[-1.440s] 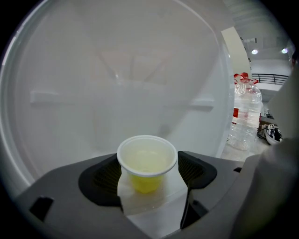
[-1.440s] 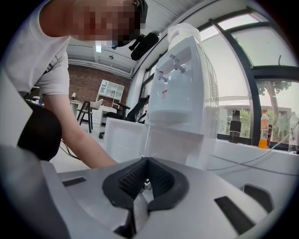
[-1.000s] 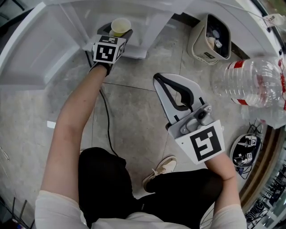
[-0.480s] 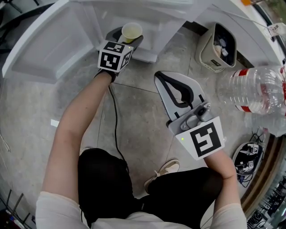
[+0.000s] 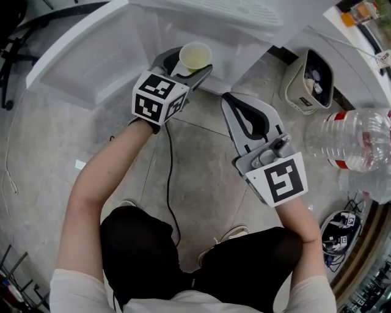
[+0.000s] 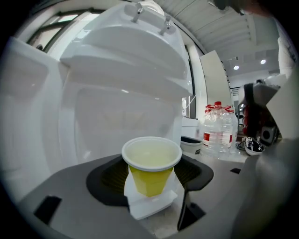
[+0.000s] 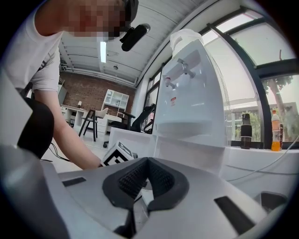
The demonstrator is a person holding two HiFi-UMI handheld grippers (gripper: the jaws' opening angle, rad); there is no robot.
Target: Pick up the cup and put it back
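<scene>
A yellow paper cup (image 5: 195, 57) with a white rim and pale liquid inside sits upright between the dark pads of my left gripper (image 5: 190, 66), which is shut on it. The left gripper view shows the cup (image 6: 152, 170) held in front of the white water dispenser (image 6: 126, 88), clear of its tray. My right gripper (image 5: 231, 103) hangs to the right of the cup, over the floor, jaws closed together with nothing in them. In the right gripper view the dark pads (image 7: 135, 179) meet at their tips.
The white water dispenser (image 5: 201, 15) fills the top of the head view. A beige bin (image 5: 308, 82) and a large clear water bottle (image 5: 348, 137) with a red label stand at the right. A black cable (image 5: 168, 183) runs across the tiled floor.
My left gripper has lifted the cup up and away from the dispenser's tray, nearer to the head camera. The right gripper has drifted slightly toward the dispenser.
</scene>
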